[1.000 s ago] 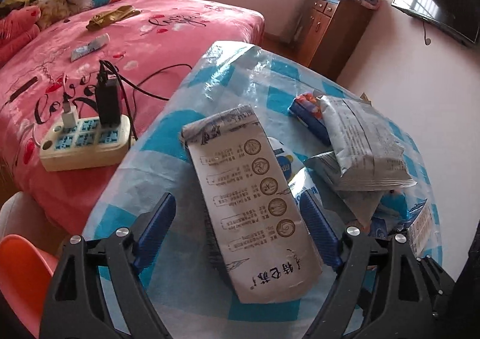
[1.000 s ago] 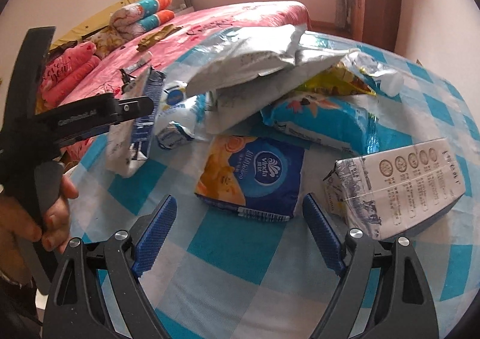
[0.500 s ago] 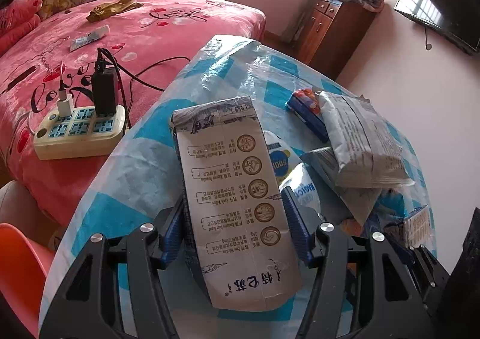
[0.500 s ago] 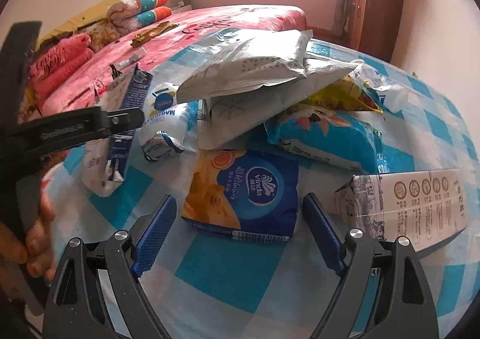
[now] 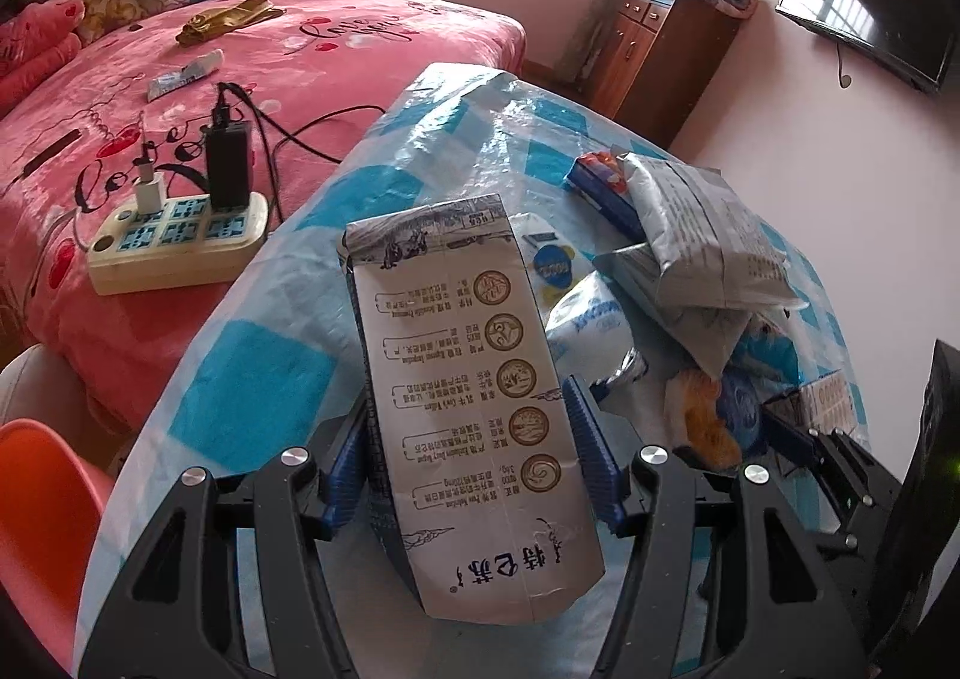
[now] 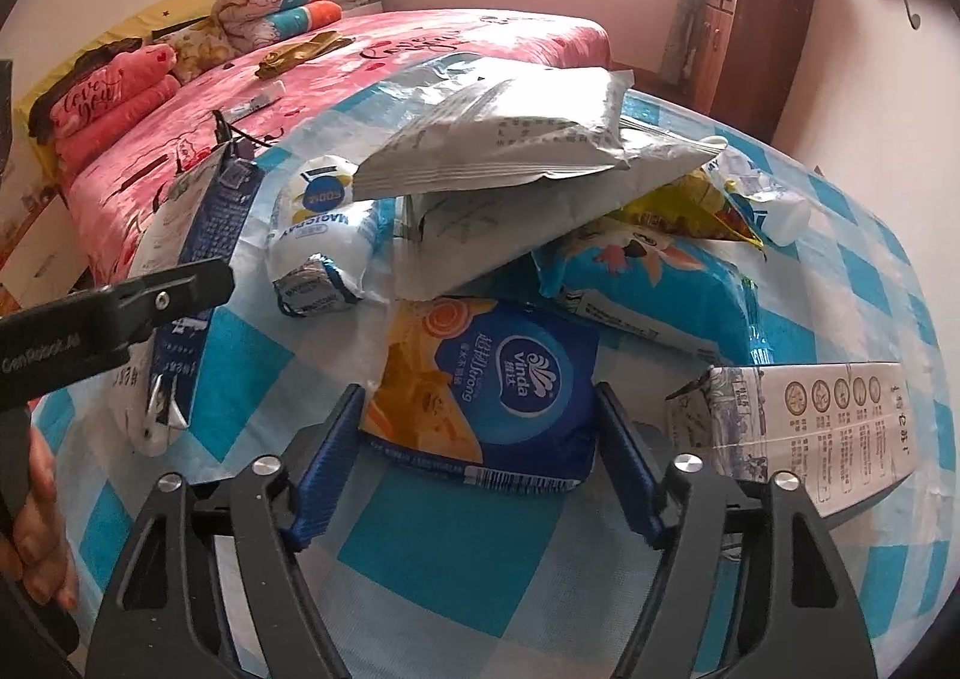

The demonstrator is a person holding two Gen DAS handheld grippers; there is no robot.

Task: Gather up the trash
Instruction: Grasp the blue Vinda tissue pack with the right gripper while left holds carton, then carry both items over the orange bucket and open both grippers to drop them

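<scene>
The left tool (image 5: 468, 463) is clamped on a flattened white milk carton (image 5: 462, 379), its blue pads (image 5: 591, 457) pressing both long edges; the carton fills the middle of the left wrist view, its printed face up, its far end toward the upper centre of the frame. The right tool (image 6: 477, 463) has just been closing, and its pads now bracket a blue and orange Vinda tissue pack (image 6: 498, 379) that lies on the checked worktop (image 6: 456, 547) at the centre of the right wrist view (whether the pads press on the pack I cannot tell). Behind the pack, a pile of trash fills the middle of the frame: a silver foil bag (image 6: 510, 144) on top, a blue wrapper (image 6: 654, 283) at the right, a white pouch (image 6: 324, 235) at the left. A second milk carton (image 6: 810, 433) lies at the right edge. A hand (image 6: 36, 535) shows at the lower left; a pink bed (image 5: 180, 96) occupies the upper left of the left wrist view.
</scene>
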